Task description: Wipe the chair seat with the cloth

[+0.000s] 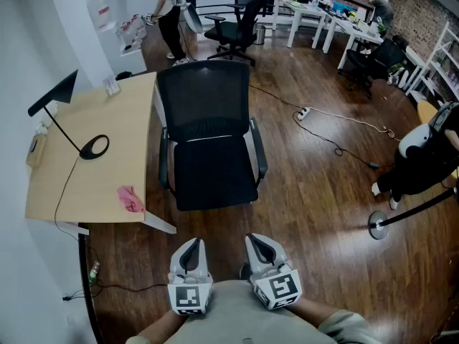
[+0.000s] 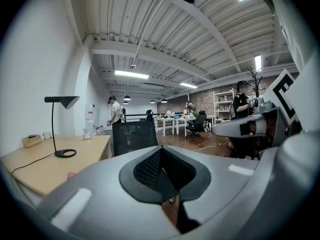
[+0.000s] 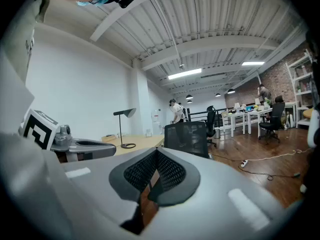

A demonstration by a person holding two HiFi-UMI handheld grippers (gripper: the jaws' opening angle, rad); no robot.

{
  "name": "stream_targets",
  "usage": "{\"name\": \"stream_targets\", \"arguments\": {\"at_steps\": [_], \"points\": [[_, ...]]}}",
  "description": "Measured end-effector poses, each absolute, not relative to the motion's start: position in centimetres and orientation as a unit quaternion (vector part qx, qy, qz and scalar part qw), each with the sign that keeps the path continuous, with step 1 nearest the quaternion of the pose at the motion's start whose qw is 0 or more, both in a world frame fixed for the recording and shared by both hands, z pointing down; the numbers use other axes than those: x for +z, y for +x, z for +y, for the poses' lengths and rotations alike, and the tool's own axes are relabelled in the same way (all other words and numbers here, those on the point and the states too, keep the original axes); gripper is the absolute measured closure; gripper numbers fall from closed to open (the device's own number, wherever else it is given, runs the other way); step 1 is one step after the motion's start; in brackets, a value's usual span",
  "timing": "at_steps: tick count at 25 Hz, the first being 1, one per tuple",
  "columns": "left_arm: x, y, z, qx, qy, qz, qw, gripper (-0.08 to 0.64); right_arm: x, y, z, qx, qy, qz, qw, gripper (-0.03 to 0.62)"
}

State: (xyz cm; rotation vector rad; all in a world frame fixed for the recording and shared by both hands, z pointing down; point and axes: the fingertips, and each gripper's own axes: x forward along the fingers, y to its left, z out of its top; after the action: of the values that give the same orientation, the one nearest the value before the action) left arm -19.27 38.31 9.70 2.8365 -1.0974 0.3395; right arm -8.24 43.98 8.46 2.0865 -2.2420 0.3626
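Note:
A black mesh-backed office chair (image 1: 212,172) stands in front of me, its seat bare, with its back showing in the left gripper view (image 2: 134,136) and the right gripper view (image 3: 187,136). A crumpled pink cloth (image 1: 131,198) lies at the near corner of the wooden desk (image 1: 86,185), left of the chair; a corner of the cloth (image 2: 71,174) peeks past the left gripper's body. My left gripper (image 1: 191,245) and right gripper (image 1: 258,241) are side by side close to my body, over the floor short of the chair. Both are shut with nothing in them, the pads meeting in each gripper view (image 2: 162,154) (image 3: 156,156).
A black desk lamp (image 1: 84,145) with its cord stands on the desk. A cable and power strip (image 1: 303,112) lie on the wooden floor to the right, near a stanchion base (image 1: 382,226) and a person. More chairs, white tables and people are at the back.

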Motion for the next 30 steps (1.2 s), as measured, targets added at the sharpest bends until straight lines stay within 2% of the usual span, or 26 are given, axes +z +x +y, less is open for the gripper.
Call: {"name": "stream_targets", "arguments": {"at_steps": [17,30], "points": [[10.7,-13.9,40.5,0.112,0.911,-0.394,0.042,0.555,9.3,-1.8,45.5,0.130,0.659,-0.741,0.004,0.592],[11.4,-14.8,37.7,0.119,0.895,-0.426,0.057,0.555,10.5,-2.3,42.2,0.133,0.633,-0.762,0.026,0.592]]}}
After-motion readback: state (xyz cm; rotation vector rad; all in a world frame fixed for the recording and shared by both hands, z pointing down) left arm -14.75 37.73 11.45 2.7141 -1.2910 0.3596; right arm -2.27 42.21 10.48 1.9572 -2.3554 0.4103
